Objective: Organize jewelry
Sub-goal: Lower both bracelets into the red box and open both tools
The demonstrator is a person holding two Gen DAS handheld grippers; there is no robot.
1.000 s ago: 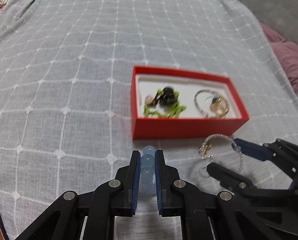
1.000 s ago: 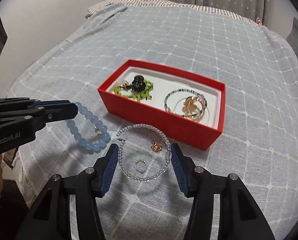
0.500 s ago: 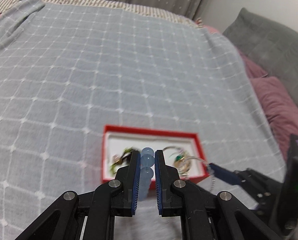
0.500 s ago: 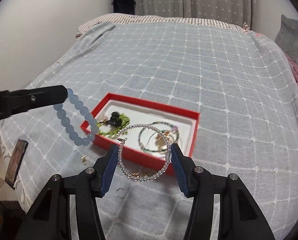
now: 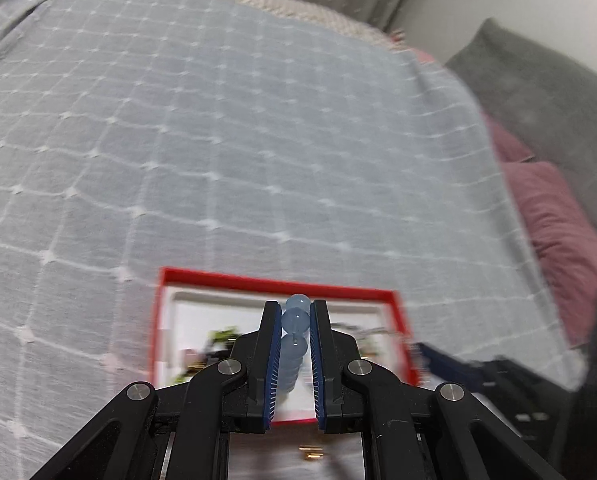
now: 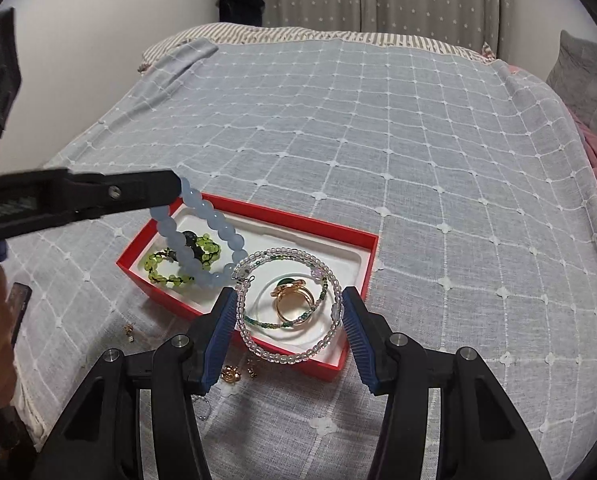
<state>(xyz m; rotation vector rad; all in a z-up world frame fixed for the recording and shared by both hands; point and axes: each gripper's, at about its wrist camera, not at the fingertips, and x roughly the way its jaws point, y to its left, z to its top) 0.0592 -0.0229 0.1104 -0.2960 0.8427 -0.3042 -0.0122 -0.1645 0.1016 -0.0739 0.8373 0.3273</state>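
Observation:
My left gripper (image 5: 293, 312) is shut on a pale blue bead bracelet (image 5: 295, 334), which hangs from it over the left half of the red jewelry box (image 6: 254, 214) in the right wrist view (image 6: 202, 236). My right gripper (image 6: 288, 298) is shut on a clear bead bracelet (image 6: 254, 340), held as a wide hoop between the pads above the box's right half. In the box lie a green bead bracelet (image 6: 160, 266), a thin multicolour bracelet and a gold ring (image 6: 294, 300). The box shows blurred in the left wrist view (image 5: 160, 320).
Small gold earrings (image 6: 231, 374) and a tiny gold piece (image 6: 129, 329) lie on the grey checked bedspread (image 6: 378, 128) in front of the box, with a small silver ring (image 6: 202, 402). Purple and grey pillows (image 5: 558, 208) lie at the right. A dark phone (image 6: 20, 308) lies at the left edge.
Both grippers have lifted their bracelets off the bedspread and carried them forward over the red box. The blue bracelet now hangs above the box's left half, the clear one above its right.

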